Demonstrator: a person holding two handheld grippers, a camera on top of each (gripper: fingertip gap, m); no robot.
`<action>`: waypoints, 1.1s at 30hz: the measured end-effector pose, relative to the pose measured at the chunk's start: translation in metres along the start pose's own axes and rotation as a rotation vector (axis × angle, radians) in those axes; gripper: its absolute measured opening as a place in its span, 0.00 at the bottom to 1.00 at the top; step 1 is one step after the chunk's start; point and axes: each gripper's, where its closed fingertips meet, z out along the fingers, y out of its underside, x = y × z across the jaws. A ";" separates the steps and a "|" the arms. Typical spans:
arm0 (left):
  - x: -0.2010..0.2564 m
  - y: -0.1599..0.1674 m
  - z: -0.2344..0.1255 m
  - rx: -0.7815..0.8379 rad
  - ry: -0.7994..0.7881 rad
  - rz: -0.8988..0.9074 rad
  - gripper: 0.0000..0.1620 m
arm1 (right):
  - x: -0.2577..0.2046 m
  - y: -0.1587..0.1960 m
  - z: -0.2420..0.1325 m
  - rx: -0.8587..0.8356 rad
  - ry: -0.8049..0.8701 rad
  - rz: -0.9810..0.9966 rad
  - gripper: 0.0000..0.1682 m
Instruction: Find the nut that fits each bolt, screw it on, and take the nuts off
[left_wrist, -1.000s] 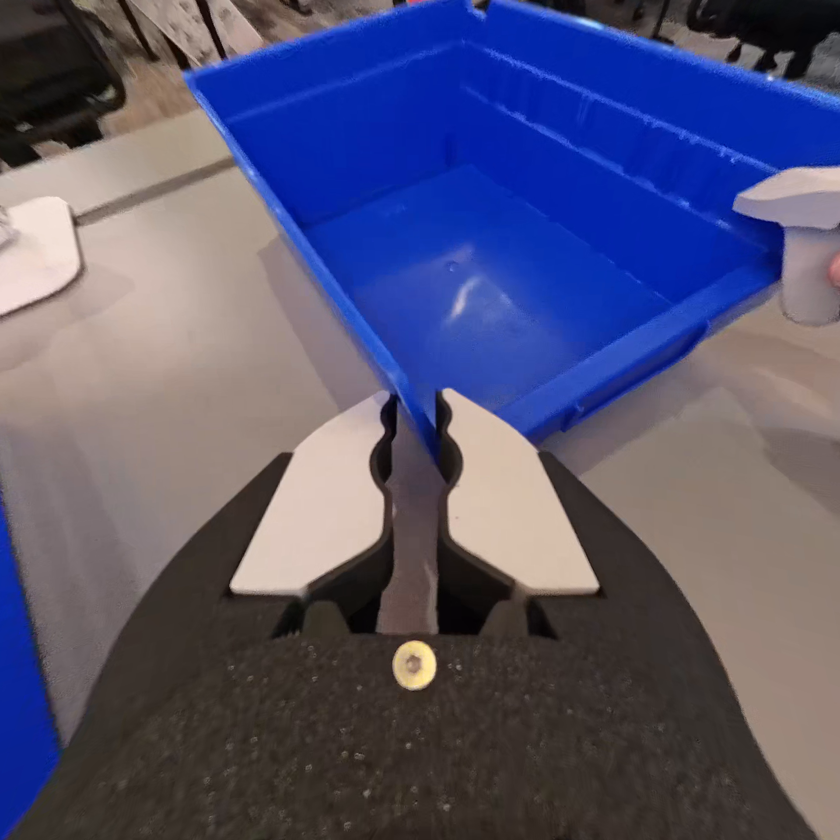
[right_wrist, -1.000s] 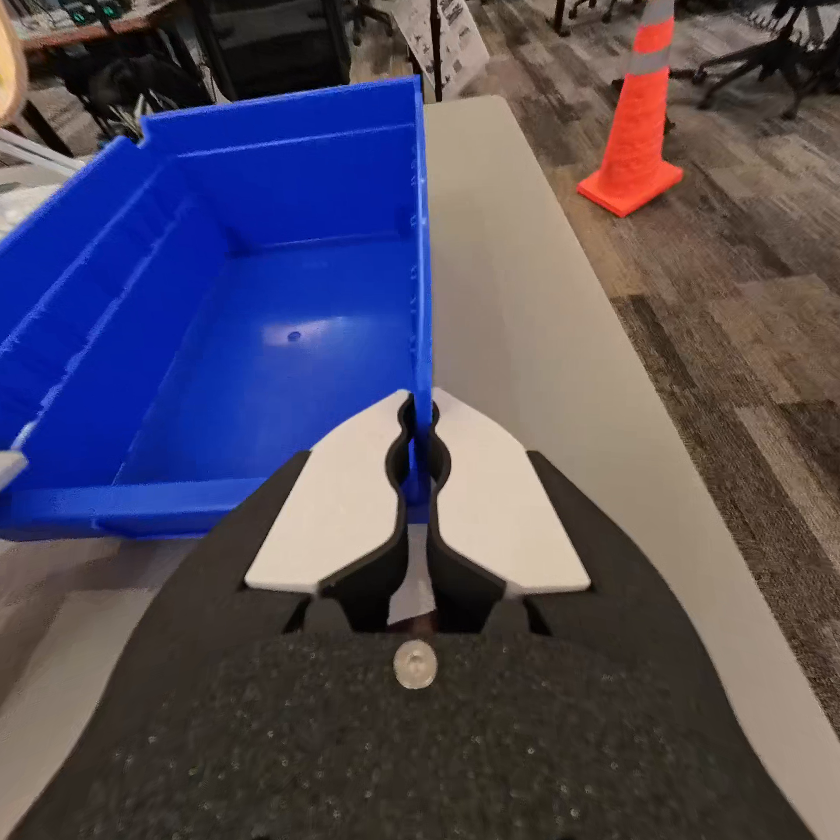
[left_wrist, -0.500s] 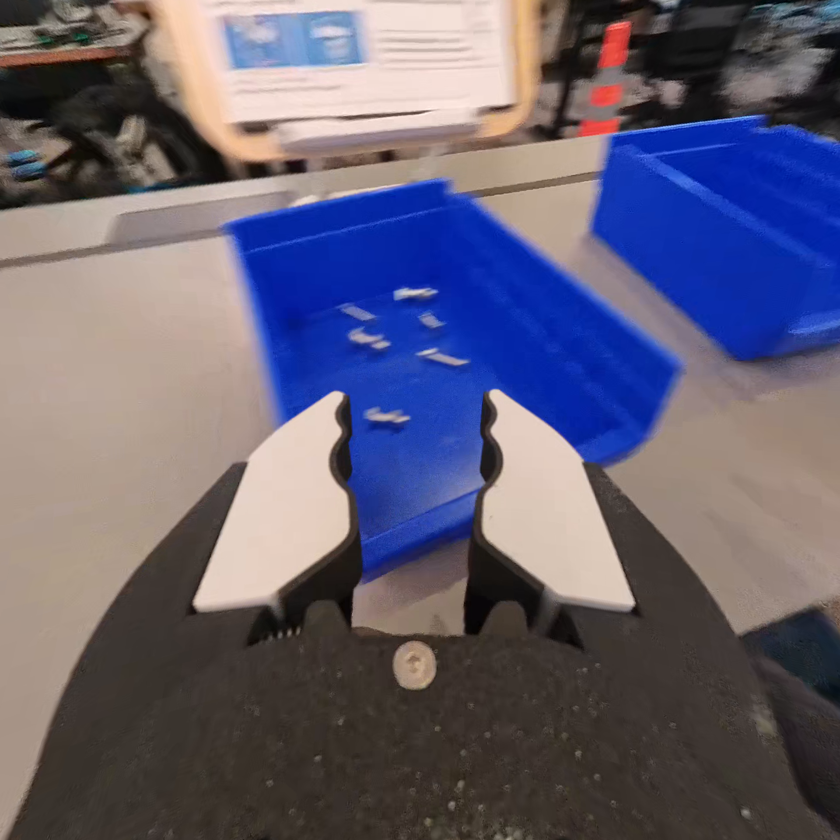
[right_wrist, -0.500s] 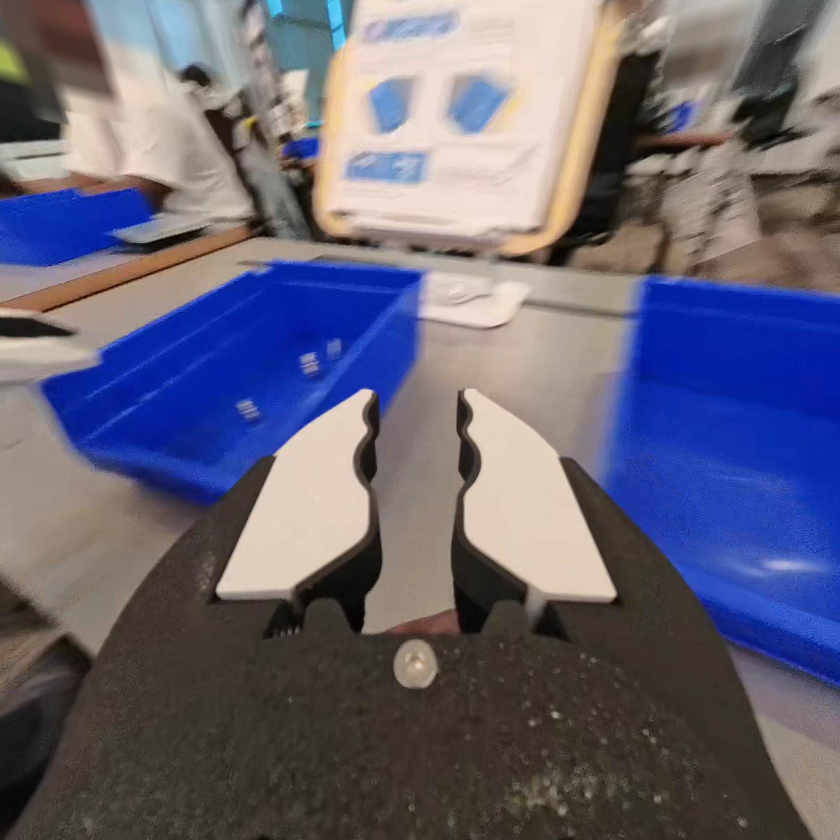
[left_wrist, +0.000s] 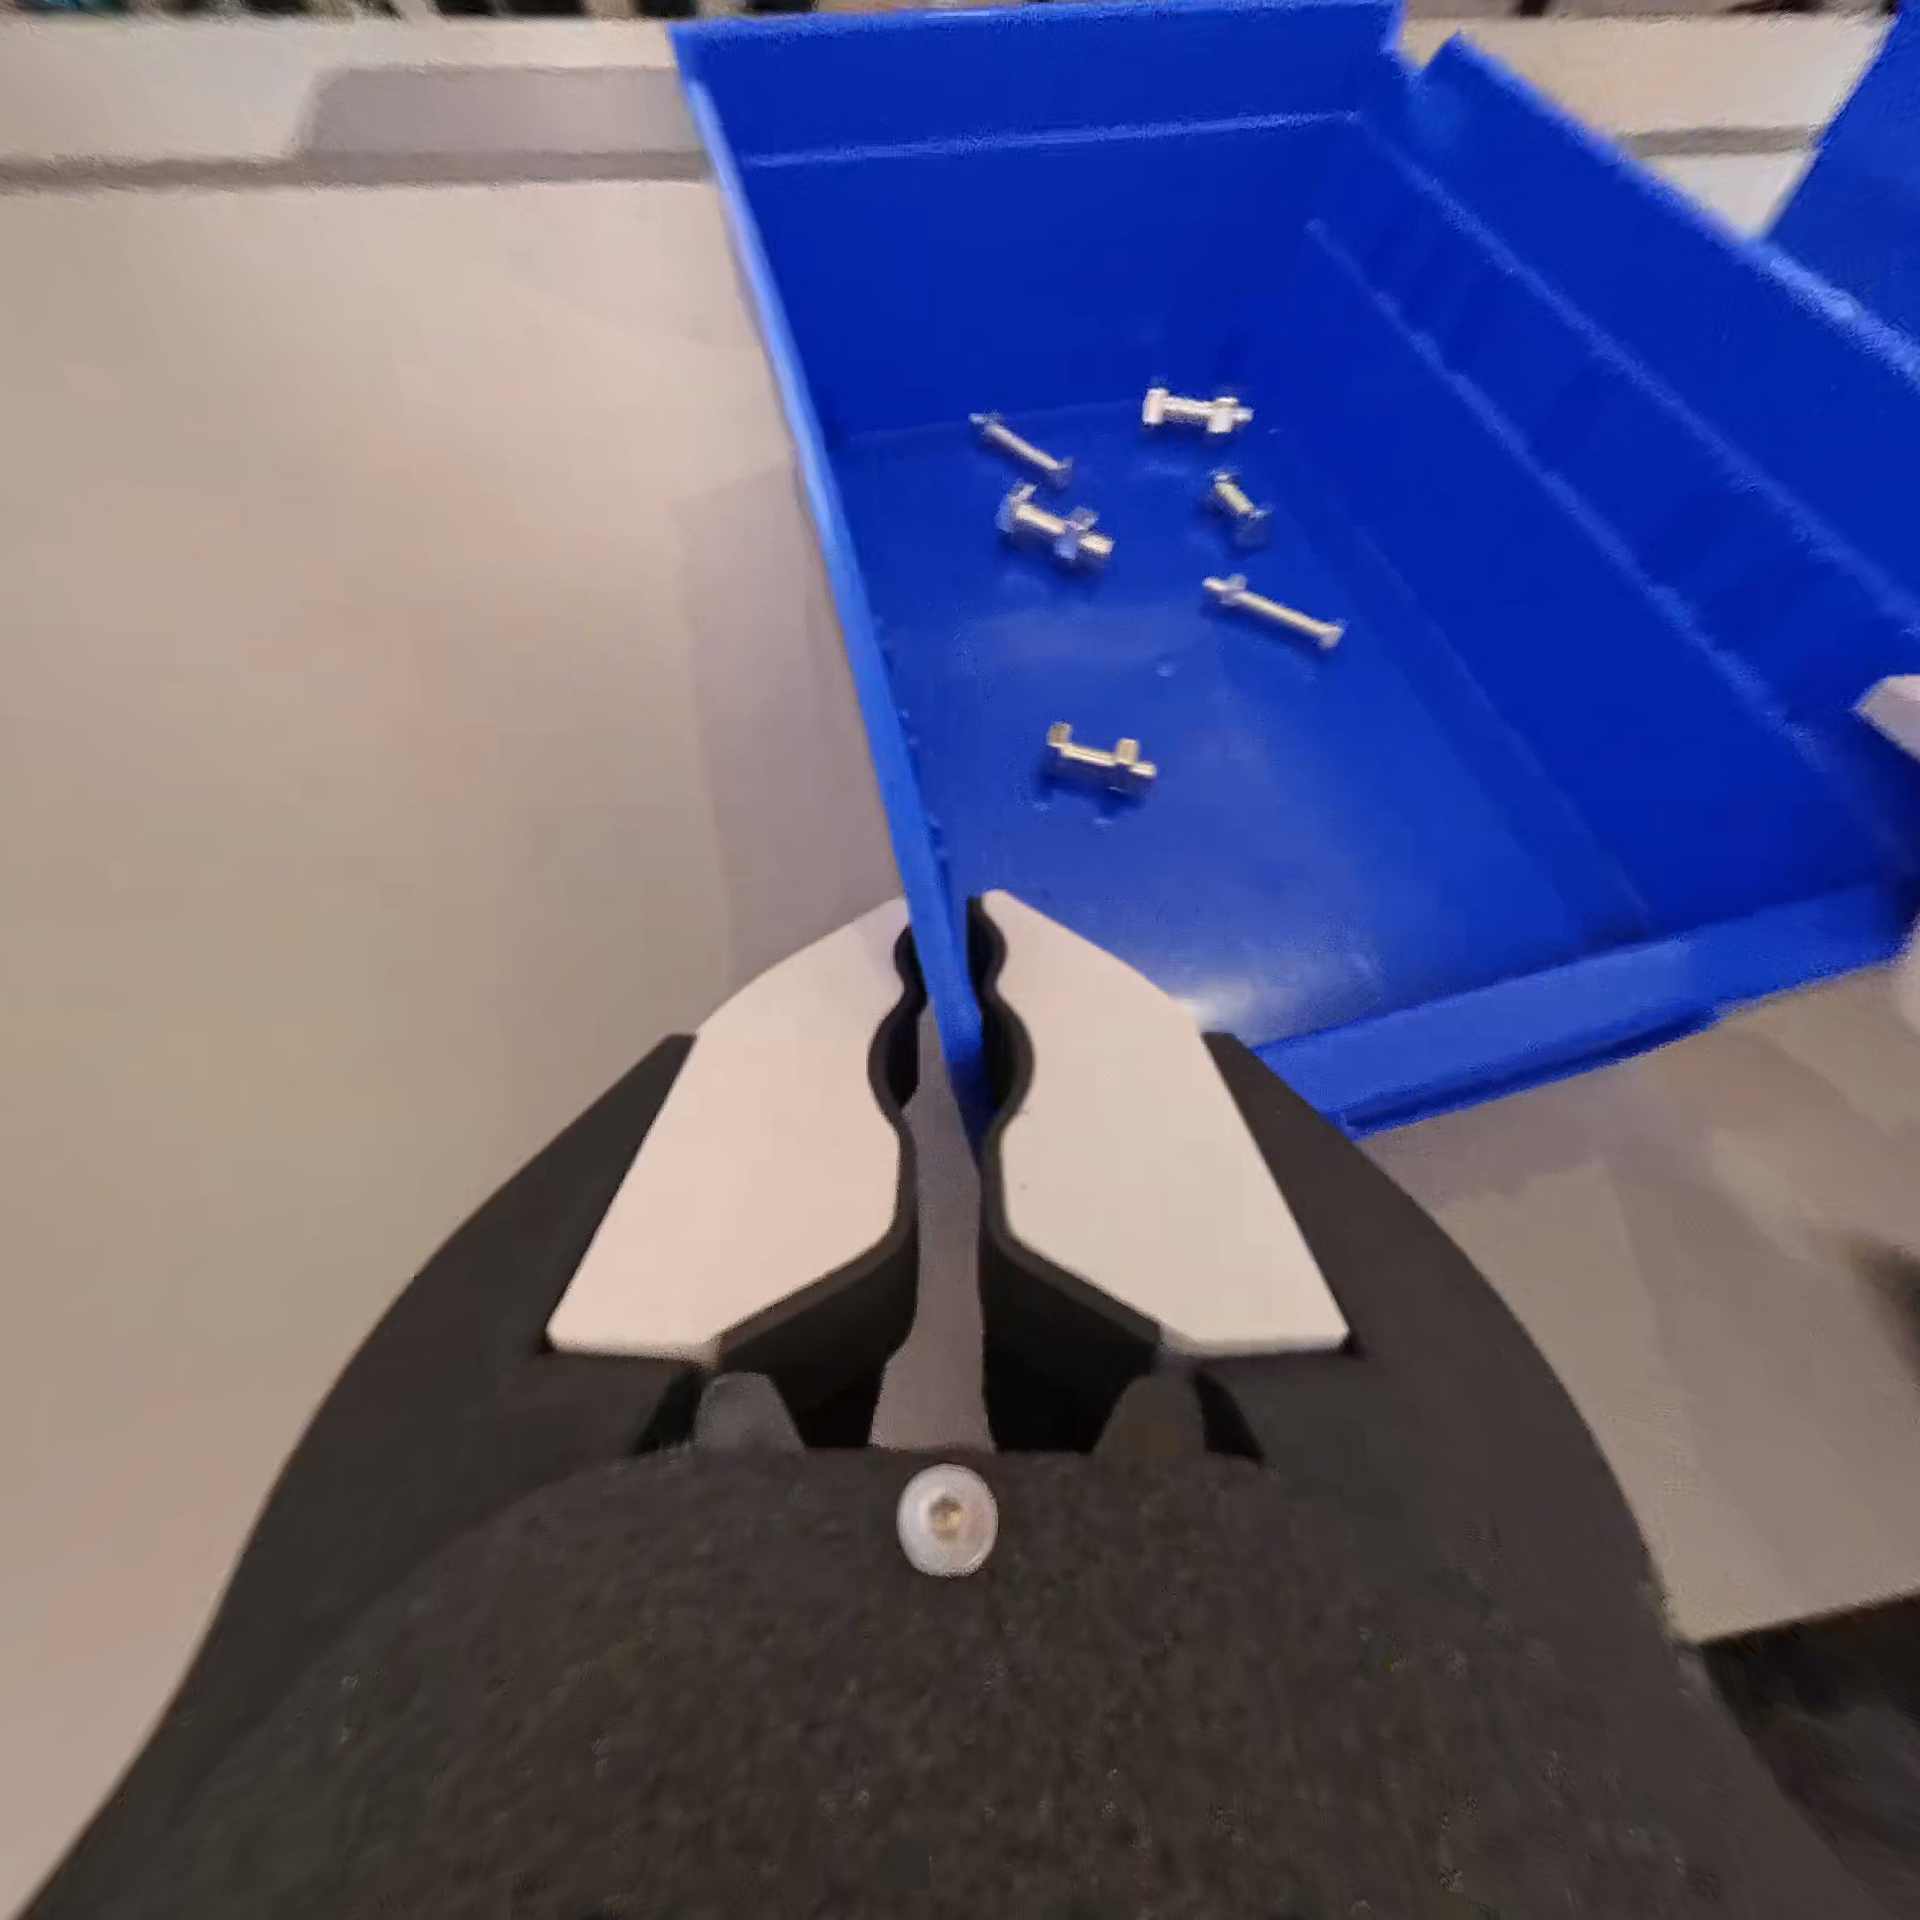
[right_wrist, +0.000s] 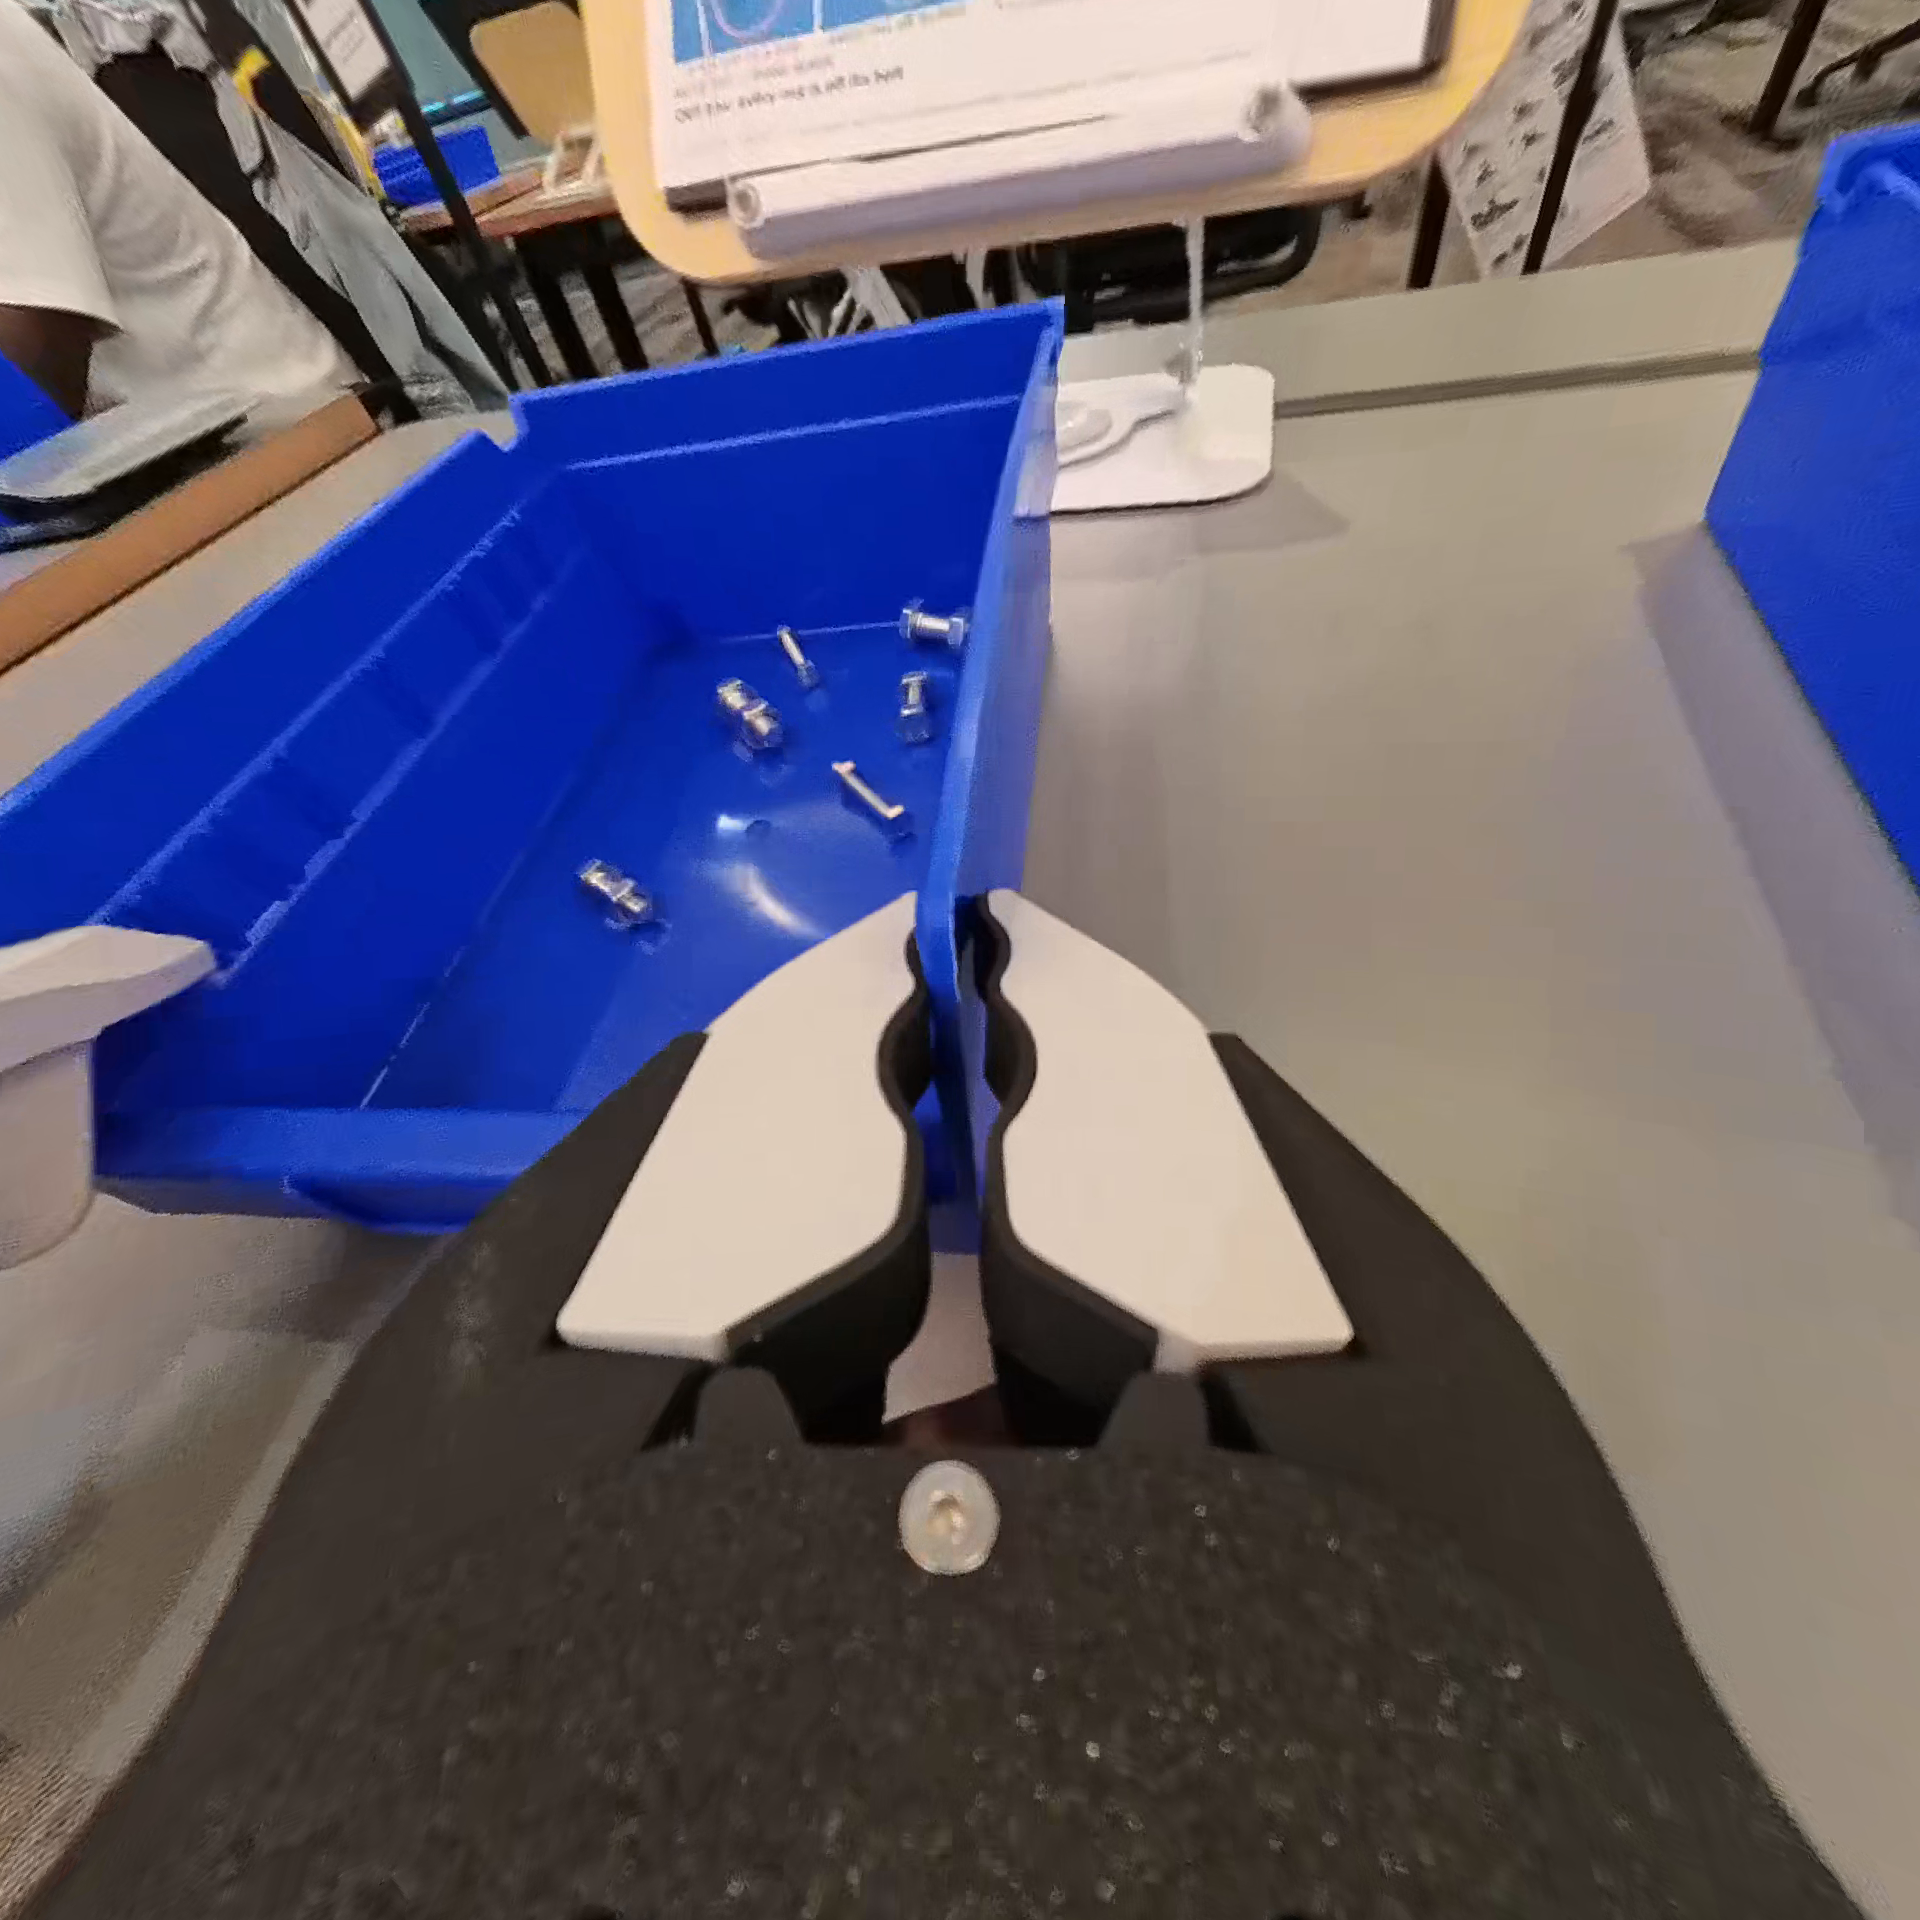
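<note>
A blue bin (left_wrist: 1538, 436) holds several silver bolts, some with nuts on, such as one (left_wrist: 1096, 755) near the front and one (left_wrist: 1051, 533) farther back. My left gripper (left_wrist: 940, 920) is shut on the bin's left wall near the front corner. My right gripper (right_wrist: 951, 920) is shut on the same bin's (right_wrist: 312, 748) right wall near its front corner. The bolts (right_wrist: 615, 891) also show in the right wrist view. A fingertip (right_wrist: 99, 971) of the left gripper shows at that view's left edge, and a fingertip (left_wrist: 1893, 717) of the right gripper at the left wrist view's right edge.
A second blue bin (right_wrist: 1829, 540) stands to the right on the grey table (right_wrist: 1403, 779); its corner shows in the left wrist view (left_wrist: 1860, 197). A sign board on a white stand (right_wrist: 1174, 436) is behind the first bin. A person (right_wrist: 114, 239) sits at the far left. Spacing between my two grippers at the tips: around 20 cm.
Both grippers let go of the empty bin, swung left while open, and have now shut on the two side walls of the bin with the bolts.
</note>
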 end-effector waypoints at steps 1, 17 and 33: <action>-0.012 -0.001 -0.003 -0.001 -0.029 0.013 0.02 | -0.011 -0.002 0.001 0.015 0.004 -0.007 0.02; -0.235 -0.021 0.010 0.006 -0.166 -0.040 0.00 | -0.208 0.012 0.104 -0.035 -0.069 -0.067 0.04; -0.205 -0.037 -0.050 0.199 -0.202 -0.191 0.25 | -0.132 -0.016 0.018 -0.119 -0.583 -0.219 0.26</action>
